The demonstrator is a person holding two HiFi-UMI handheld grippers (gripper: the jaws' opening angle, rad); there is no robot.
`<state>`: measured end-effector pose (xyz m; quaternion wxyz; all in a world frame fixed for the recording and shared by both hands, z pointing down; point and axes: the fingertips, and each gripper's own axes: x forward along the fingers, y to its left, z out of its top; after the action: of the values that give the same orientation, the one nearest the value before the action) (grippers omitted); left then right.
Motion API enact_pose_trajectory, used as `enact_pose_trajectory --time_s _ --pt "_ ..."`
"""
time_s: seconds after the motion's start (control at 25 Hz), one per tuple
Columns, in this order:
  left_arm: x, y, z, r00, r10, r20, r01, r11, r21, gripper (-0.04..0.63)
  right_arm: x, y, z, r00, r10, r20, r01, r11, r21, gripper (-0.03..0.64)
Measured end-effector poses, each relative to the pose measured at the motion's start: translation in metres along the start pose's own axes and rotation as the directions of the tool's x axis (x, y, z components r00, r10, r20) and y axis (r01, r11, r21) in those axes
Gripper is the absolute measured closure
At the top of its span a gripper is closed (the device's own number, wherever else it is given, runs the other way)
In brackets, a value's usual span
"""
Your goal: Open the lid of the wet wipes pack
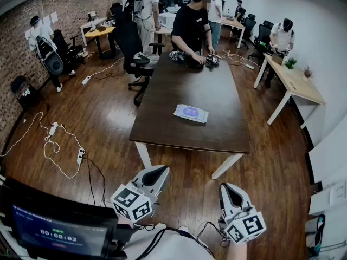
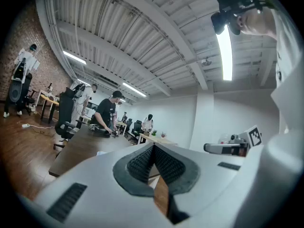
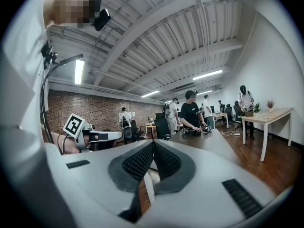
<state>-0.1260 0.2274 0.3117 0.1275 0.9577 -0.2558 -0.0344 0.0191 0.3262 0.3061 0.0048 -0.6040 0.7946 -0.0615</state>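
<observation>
The wet wipes pack (image 1: 191, 113), white with a blue-violet lid patch, lies flat near the middle of the dark brown table (image 1: 162, 123), lid closed. Both grippers hang short of the table's near edge, over the wood floor and far from the pack. In the head view my left gripper (image 1: 161, 170) is at the lower left and my right gripper (image 1: 227, 187) at the lower right. In its own view the left gripper (image 2: 153, 147) has its ribbed pads met at the tip with nothing between them. The right gripper (image 3: 153, 143) looks the same, shut and empty.
A person in black (image 1: 192, 23) works with gear at the table's far end. An office chair (image 1: 130, 50) stands at the far left corner. Power strips and cables (image 1: 65, 150) lie on the floor at left. A white desk (image 1: 297, 83) stands at right, a monitor (image 1: 59, 233) at bottom left.
</observation>
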Motion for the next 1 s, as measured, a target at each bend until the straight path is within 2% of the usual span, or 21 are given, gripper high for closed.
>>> enact_pose_trajectory --time_s 0.72,1.0 --pt "-0.011 0.005 -0.008 1.000 -0.021 -0.007 0.021 1.000 -0.005 0.598 -0.002 0.012 -0.007 0.999 -0.018 -0.027 0.018 1.000 -0.016 0.609" --pt "-0.030 0.060 -0.009 0.999 -0.007 -0.031 0.006 1.000 -0.028 0.598 0.042 0.038 -0.024 0.998 -0.010 -0.061 0.012 1.000 0.022 0.609"
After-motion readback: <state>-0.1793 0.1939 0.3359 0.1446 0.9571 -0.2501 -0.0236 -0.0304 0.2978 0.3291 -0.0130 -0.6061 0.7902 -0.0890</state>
